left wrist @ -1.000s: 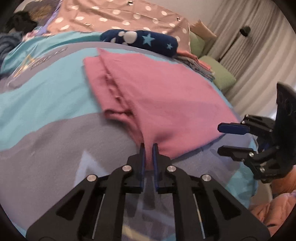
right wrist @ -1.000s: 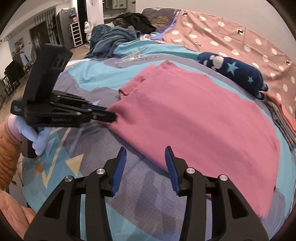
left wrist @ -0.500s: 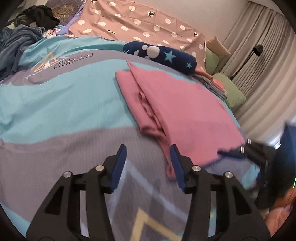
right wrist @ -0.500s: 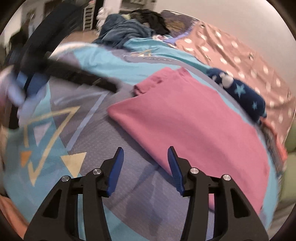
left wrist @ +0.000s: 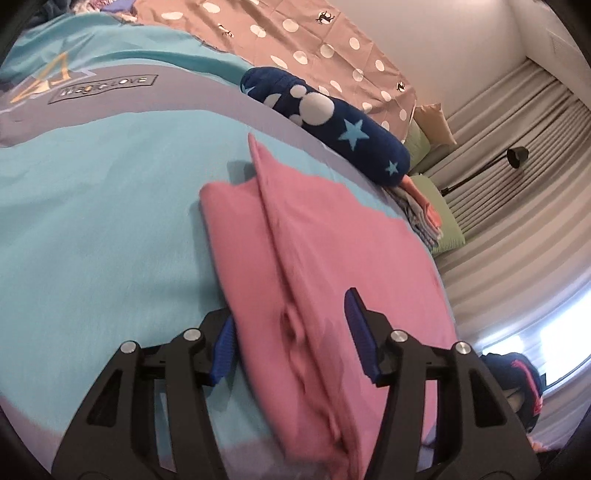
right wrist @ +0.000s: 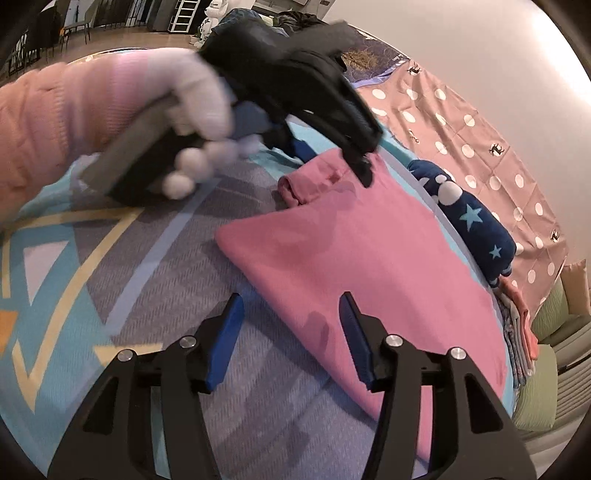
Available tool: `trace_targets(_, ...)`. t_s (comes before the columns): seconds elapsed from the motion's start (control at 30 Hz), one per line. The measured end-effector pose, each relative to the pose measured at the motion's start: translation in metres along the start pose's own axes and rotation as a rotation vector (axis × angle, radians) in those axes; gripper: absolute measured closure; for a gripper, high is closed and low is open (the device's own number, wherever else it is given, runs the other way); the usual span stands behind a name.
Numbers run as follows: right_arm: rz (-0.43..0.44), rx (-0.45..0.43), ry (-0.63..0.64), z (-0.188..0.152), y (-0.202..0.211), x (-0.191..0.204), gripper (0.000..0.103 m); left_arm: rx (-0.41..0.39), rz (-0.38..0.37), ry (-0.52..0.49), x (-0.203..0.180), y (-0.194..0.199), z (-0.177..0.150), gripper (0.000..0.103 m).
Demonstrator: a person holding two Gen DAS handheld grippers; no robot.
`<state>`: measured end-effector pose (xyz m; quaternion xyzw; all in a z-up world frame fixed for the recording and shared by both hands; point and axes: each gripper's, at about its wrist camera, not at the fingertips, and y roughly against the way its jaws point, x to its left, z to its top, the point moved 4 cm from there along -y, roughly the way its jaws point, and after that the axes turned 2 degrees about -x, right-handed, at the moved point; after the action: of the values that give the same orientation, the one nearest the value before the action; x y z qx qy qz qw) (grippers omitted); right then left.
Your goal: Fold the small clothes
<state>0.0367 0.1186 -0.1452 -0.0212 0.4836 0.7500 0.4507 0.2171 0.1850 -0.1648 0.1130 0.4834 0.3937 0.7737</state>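
Observation:
A pink garment [left wrist: 332,236], folded lengthwise, lies flat on the teal and grey bedspread [left wrist: 92,203]. My left gripper [left wrist: 291,310] is open and hovers over its bunched folded edge; the cloth lies between the jaws and the pads do not press on it. In the right wrist view the same pink garment [right wrist: 362,258] spreads to the right. My right gripper [right wrist: 291,299] has its jaws opening over the garment's near edge, gripping nothing. A white-gloved hand [right wrist: 192,96] holds the left gripper [right wrist: 332,162] at the garment's far rolled end.
A navy roll with stars [left wrist: 332,122] lies just behind the garment, against a brown polka-dot cover [left wrist: 295,33]. A stack of folded clothes [right wrist: 517,332] and green cushions [left wrist: 443,221] sit at the bed's right edge. Curtains and a floor lamp [left wrist: 513,155] stand beyond.
My left gripper let go of the pink corner, opened, and moved along the garment to its folded side. The right gripper's jaws widened and it closed in on the garment's near edge.

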Motion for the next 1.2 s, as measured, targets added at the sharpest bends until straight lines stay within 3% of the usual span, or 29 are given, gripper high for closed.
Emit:
trace_targets(0.1,-0.040,-0.012,0.041,0.007,-0.007,0.004,0.048,-0.001,0.020,0.006,0.003,-0.011,0.011,0.069)
trace_targets(0.17,-0.062,-0.019,0.062,0.011,-0.011,0.007,0.048,-0.005,0.030,0.025,0.008,-0.017,0.015,0.087)
trace_targets(0.23,-0.077,-0.025,0.072,0.015,-0.015,0.007,0.049,-0.011,0.022,0.040,0.011,-0.023,0.019,0.091)
trace_targets(0.4,-0.067,-0.028,0.045,0.024,-0.025,0.003,0.049,-0.017,0.064,-0.004,0.007,-0.031,0.025,0.091)
trace_targets(0.47,-0.029,-0.029,0.022,0.023,-0.026,0.001,0.057,-0.020,0.075,-0.019,0.007,-0.031,0.026,0.091)
trace_targets(0.53,0.011,-0.035,0.024,0.022,-0.025,0.005,0.079,-0.024,0.072,-0.021,0.007,-0.030,0.025,0.092)
trace_targets(0.63,0.004,-0.039,0.062,0.021,-0.022,0.016,0.091,-0.026,0.067,-0.016,0.009,-0.028,0.025,0.092)
trace_targets(1.1,0.067,-0.048,-0.005,0.019,-0.018,0.010,0.094,-0.026,0.044,0.004,0.015,-0.028,0.024,0.090)
trace_targets(1.2,0.073,-0.045,-0.018,0.015,-0.014,0.007,0.088,-0.028,0.032,0.011,0.017,-0.026,0.024,0.090)
